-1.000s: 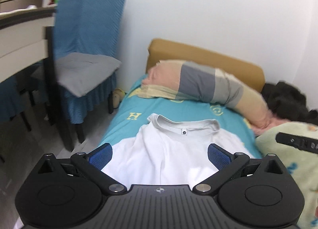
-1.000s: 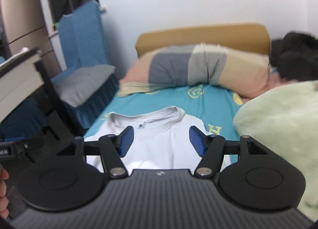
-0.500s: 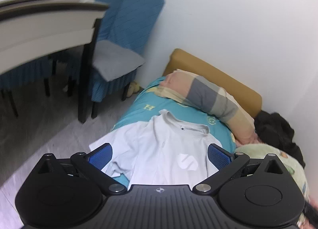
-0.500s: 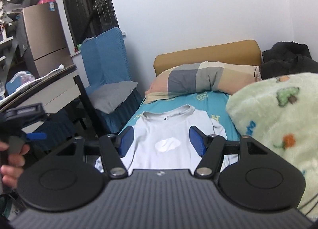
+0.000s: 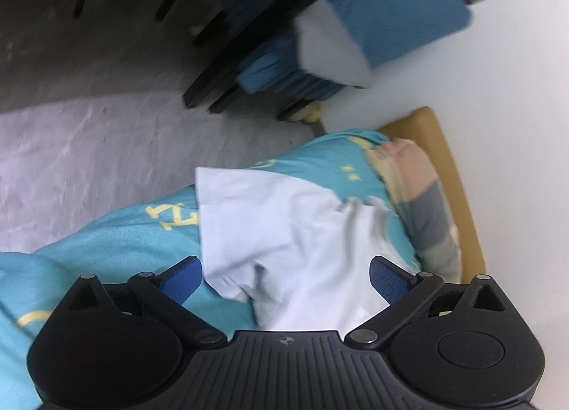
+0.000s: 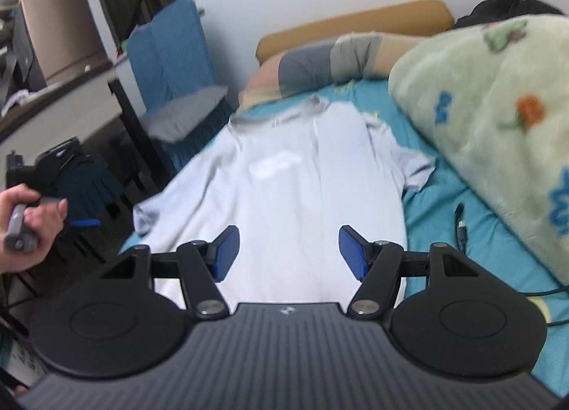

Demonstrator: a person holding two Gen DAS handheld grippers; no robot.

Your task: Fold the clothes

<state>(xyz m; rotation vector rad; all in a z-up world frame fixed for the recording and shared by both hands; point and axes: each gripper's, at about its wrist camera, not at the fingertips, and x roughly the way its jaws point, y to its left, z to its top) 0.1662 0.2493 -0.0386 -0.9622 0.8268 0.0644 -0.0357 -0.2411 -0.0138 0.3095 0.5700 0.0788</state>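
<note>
Both grippers, left (image 5: 286,276) and right (image 6: 288,251), now lower over white T-shirt (image 6: 284,196); jaws spread, empty, folding unstarted.

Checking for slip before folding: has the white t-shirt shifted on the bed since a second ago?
Cannot tell; the white t-shirt lies collar toward the pillow as before.

Bare sheet (image 6: 444,210) flanks the T-shirt (image 6: 291,203) — fleece blanket (image 6: 498,118) crowds right.

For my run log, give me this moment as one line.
stage: pre-grasp | left hand-held gripper: open, over sleeve | right hand-held gripper: open, empty | white T-shirt: flat, unfolded on bed sheet
</note>
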